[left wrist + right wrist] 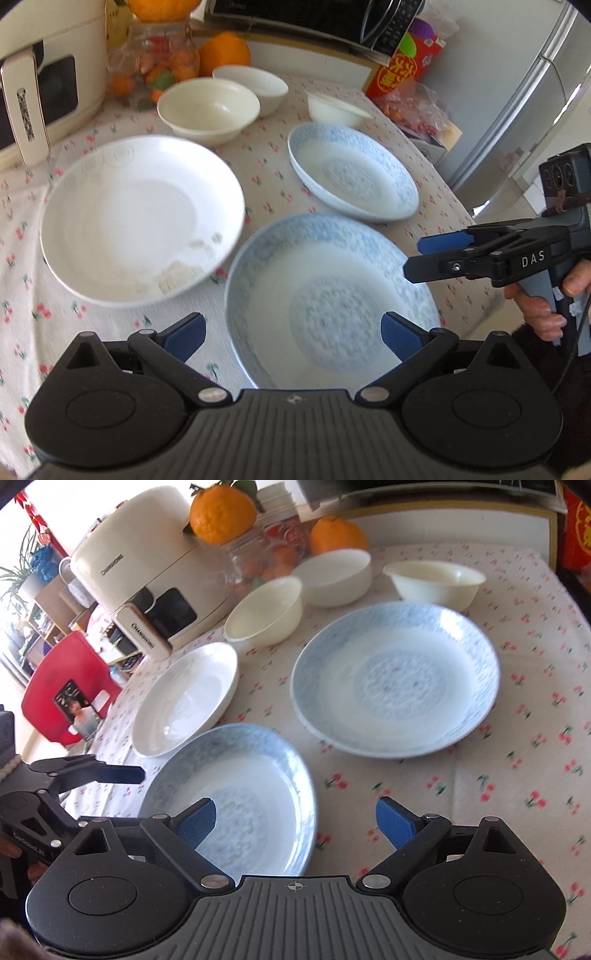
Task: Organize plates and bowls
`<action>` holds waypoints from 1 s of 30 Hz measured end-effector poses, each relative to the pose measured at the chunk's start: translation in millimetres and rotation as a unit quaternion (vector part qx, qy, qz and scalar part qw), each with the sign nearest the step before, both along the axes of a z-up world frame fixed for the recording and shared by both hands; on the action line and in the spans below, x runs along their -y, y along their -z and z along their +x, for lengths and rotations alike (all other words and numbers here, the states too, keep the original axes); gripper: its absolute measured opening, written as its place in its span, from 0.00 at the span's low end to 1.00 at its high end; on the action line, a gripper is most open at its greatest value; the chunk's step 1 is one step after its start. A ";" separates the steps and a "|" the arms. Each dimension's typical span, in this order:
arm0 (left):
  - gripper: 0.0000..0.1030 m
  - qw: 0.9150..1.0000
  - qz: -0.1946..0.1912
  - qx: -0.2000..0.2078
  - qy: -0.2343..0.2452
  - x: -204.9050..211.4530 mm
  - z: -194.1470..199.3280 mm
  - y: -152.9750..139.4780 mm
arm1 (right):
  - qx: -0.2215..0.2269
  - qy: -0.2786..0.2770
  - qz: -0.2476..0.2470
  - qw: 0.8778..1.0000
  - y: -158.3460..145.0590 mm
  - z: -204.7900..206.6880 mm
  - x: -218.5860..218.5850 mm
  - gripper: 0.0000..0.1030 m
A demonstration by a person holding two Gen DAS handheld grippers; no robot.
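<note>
- My left claw [293, 334] is wide open over the near blue plate [332, 295].
- My right claw [295, 823] is wide open too, holding nothing.

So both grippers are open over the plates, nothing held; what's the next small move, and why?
Probably lower the left gripper so its fingers straddle the near rim of the closest blue-patterned plate. That plate lies between them, untouched, and a matching blue plate sits just behind it to stack on.

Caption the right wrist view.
Open right gripper over a blue-patterned plate on cherry-print tablecloth.
</note>
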State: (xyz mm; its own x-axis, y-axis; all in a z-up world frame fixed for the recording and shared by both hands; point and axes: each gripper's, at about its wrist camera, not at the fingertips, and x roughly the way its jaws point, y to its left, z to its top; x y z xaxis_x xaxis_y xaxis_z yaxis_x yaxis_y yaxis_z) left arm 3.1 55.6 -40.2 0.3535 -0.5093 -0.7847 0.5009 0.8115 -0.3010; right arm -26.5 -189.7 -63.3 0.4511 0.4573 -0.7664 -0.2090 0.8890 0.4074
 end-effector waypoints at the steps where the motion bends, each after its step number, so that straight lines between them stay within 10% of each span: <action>1: 0.96 1.000 0.002 -0.008 0.001 0.2 -0.5 1.6 | -0.005 -0.003 0.002 1.000 1.2 -0.8 -1.6 0.92; 14: 0.68 0.993 -0.019 -0.118 -0.010 -5.7 7.4 21.2 | -0.075 -0.040 0.033 0.996 12.0 -7.2 -15.3 0.90; 22: 0.38 0.994 0.012 -0.104 -0.012 -4.7 4.2 17.5 | -0.071 -0.038 -0.013 0.997 10.7 -11.0 -19.0 0.46; 30: 0.26 0.996 0.020 -0.083 -0.008 -6.5 2.0 10.9 | -0.026 -0.039 -0.062 0.997 -0.7 -13.0 -19.9 0.35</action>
State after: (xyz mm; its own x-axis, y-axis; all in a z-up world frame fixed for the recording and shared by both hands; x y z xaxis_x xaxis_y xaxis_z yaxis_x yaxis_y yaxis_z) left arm 5.2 62.1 -51.1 0.2250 -0.4717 -0.8525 0.4335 0.8321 -0.3460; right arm -39.6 -169.7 -62.6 0.3758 0.3892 -0.8410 -0.2606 0.9153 0.3071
